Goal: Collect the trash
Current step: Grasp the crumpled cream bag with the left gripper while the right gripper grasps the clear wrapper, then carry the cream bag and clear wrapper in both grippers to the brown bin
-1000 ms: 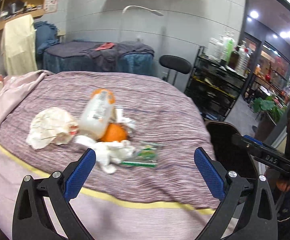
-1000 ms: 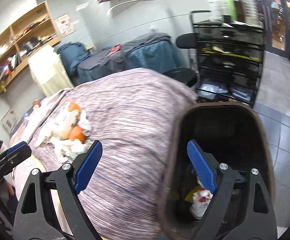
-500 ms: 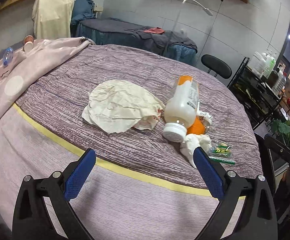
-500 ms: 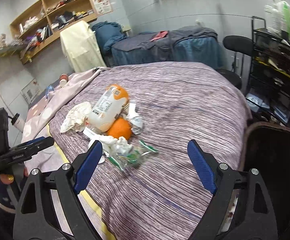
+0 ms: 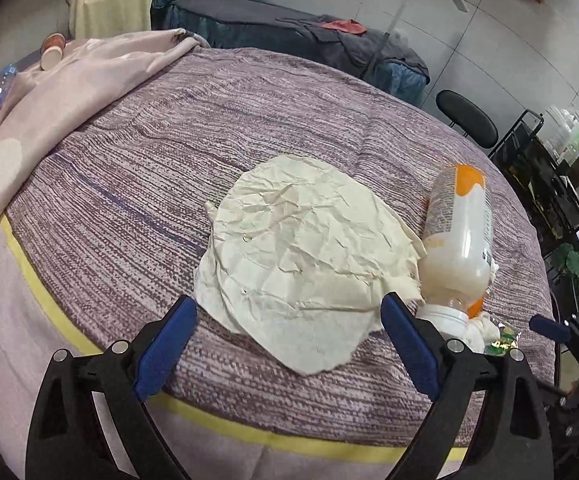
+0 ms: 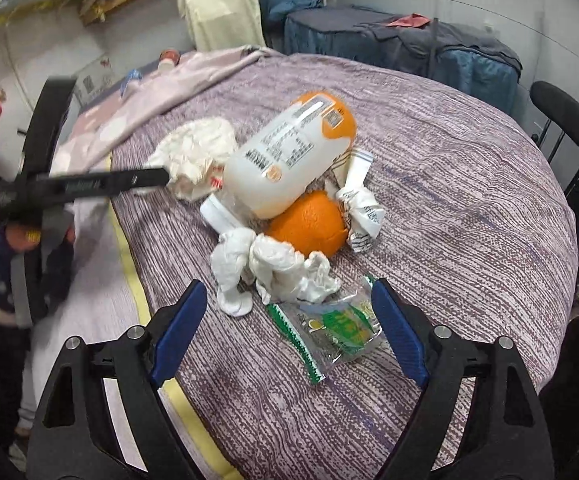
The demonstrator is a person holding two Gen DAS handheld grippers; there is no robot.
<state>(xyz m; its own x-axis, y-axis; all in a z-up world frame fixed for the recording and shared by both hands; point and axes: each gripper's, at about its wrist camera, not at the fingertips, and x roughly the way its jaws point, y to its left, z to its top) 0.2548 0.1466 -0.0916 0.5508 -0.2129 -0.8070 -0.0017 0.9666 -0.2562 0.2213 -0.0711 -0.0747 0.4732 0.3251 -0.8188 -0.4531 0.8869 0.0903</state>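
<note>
Bedding in striped purple [image 5: 217,128] fills most of what I see, a bed cover with a yellow band [image 5: 41,292] near its edge and a pale pink blanket [image 5: 69,92] bunched along its far left side. On it lies the trash, all in one loose cluster. Largest is a crumpled cream paper sheet [image 5: 301,256], spread flat right ahead of my left gripper [image 5: 289,340]; its near edge sits between my blue fingers [image 5: 165,344], which have just been narrowing a little yet stand wide apart and touch nothing. Just beside the paper, to its right, a white plastic bottle [image 6: 285,168] with an orange base lies on its side, its white cap [image 6: 219,216] pointing toward me. An orange [image 6: 309,224] rests against the bottle's underside. In front of the orange sits a wad of white tissue [image 6: 273,268], and to the orange's right a small twisted wrapper [image 6: 361,208] with print on it. Nearest my right gripper [image 6: 285,328] is a clear green-printed packet [image 6: 333,328], lying between its fingers [image 6: 177,336], which have also just been closing slightly but remain spread with nothing pinched. In the right wrist view my left gripper's black frame [image 6: 85,184] reaches in over the paper.
</note>
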